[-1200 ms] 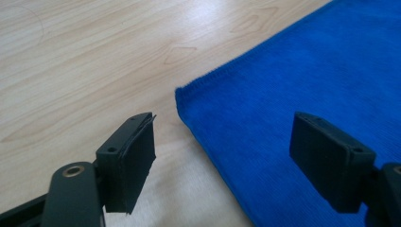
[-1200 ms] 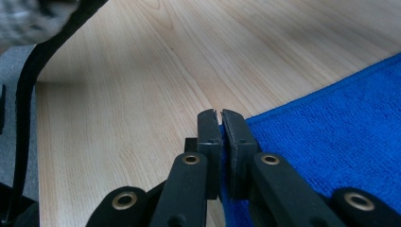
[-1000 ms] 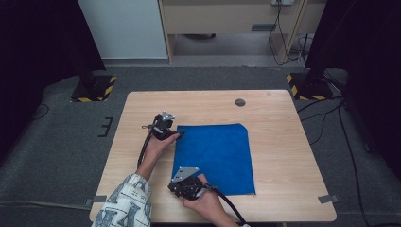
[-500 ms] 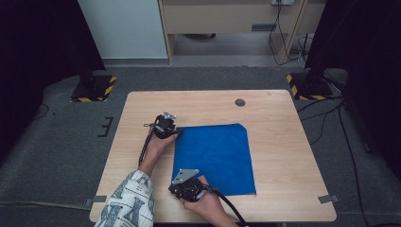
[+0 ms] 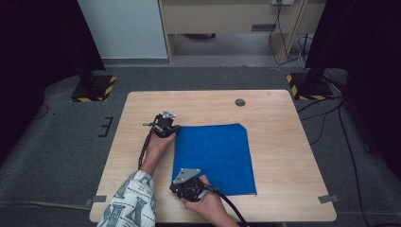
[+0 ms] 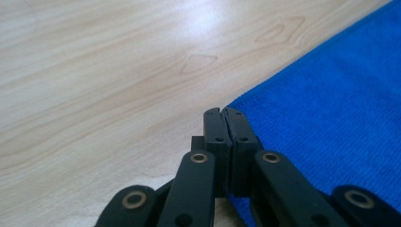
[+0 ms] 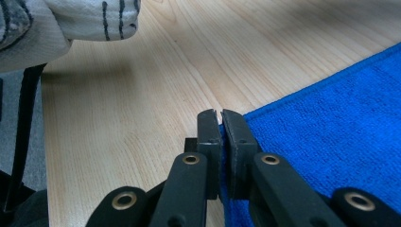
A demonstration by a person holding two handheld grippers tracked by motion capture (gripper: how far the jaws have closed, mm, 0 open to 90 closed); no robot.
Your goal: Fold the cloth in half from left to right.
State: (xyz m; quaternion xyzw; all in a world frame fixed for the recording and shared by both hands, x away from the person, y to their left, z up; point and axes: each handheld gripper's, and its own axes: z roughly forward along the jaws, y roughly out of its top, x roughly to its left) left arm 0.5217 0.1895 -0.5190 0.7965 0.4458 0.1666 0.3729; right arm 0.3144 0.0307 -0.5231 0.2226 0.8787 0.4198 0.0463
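Light wood counter (image 5: 279, 156), standing on grey floor (image 5: 56, 156). One blue cloth (image 5: 215, 158) lies flat on it, left of centre toward the near edge. Small dark round cap (image 5: 240, 102) near the far edge.

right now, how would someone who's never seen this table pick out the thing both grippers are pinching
On the light wooden table, look right of centre for the flat square blue cloth. The left gripper is shut on its far left corner and the right gripper on its near left corner. It is the table's only coloured item; the small dark round disc lies apart near the far edge.
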